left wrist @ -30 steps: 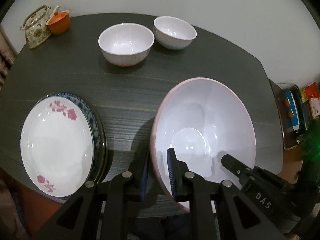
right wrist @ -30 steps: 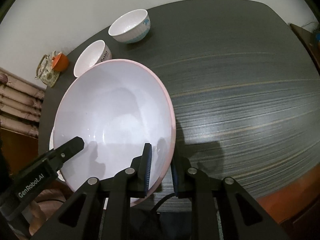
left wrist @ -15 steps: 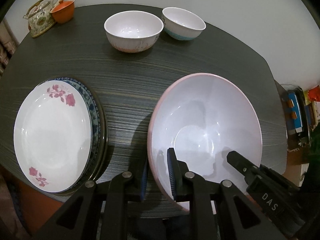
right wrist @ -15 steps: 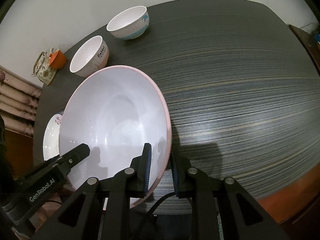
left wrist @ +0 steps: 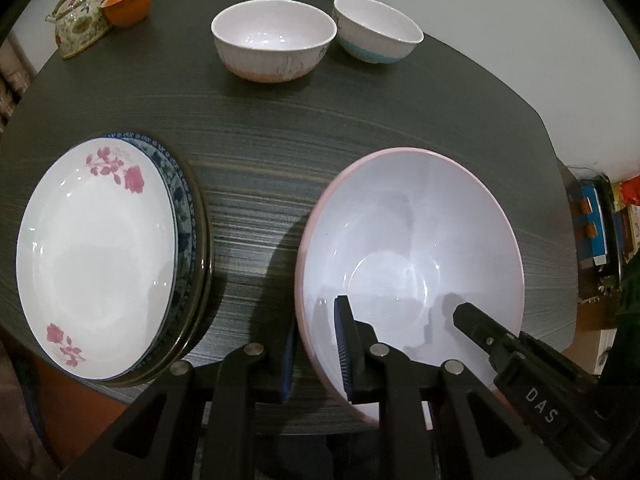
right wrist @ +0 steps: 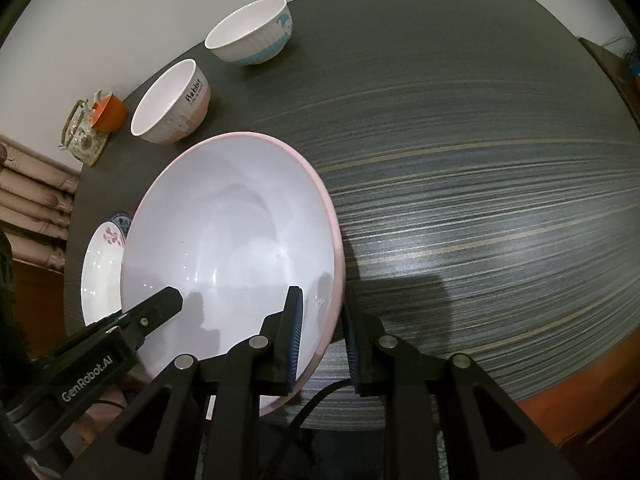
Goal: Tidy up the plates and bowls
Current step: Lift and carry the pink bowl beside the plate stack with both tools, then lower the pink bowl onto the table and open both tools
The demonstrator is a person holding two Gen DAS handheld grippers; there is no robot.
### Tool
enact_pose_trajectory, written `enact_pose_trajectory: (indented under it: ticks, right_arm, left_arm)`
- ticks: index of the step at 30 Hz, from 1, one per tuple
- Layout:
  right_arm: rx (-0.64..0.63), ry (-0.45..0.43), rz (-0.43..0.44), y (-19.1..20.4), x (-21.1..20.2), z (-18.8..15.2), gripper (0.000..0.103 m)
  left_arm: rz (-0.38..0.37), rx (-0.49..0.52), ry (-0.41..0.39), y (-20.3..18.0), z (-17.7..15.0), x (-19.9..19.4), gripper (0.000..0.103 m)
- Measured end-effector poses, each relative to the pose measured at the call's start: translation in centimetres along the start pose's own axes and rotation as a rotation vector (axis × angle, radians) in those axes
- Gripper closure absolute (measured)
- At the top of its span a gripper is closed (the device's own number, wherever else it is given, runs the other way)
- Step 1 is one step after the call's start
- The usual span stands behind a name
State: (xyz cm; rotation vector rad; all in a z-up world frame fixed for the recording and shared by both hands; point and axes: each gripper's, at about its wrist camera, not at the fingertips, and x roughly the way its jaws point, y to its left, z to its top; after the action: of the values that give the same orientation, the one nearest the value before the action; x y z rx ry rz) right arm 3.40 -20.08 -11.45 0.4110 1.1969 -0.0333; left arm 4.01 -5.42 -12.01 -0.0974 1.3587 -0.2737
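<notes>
Both grippers shared the big bowl, lower right of the left view: the left gripper pinched its near-left rim, the right gripper the opposite rim, jaws narrow on it, probably steadying it beside the stacked plates.

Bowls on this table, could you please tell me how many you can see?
3: a large pink bowl near the front edge, a pink-based bowl at the back, and a blue-based bowl to its right. None appears hidden.
</notes>
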Motion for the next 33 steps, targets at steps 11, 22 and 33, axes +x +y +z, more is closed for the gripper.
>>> enact_pose_trajectory:
  ticks: [11,22,33]
  right_arm:
    - [0.002,0.021,0.009,-0.4,0.4,-0.1,0.082]
    - [-0.005,-0.022,0.007,-0.2,-0.7,-0.2,0.055]
    - [0.006,-0.093,0.010,-0.9,-3.6,1.2,0.053]
  left_arm:
    - [0.001,-0.009,0.006,0.1,-0.2,0.2,0.085]
    - [-0.008,-0.016,-0.018,1.6,-0.2,-0.4,0.076]
    - [-0.073,-0.083,-0.069,4.4,-0.5,-2.8,0.066]
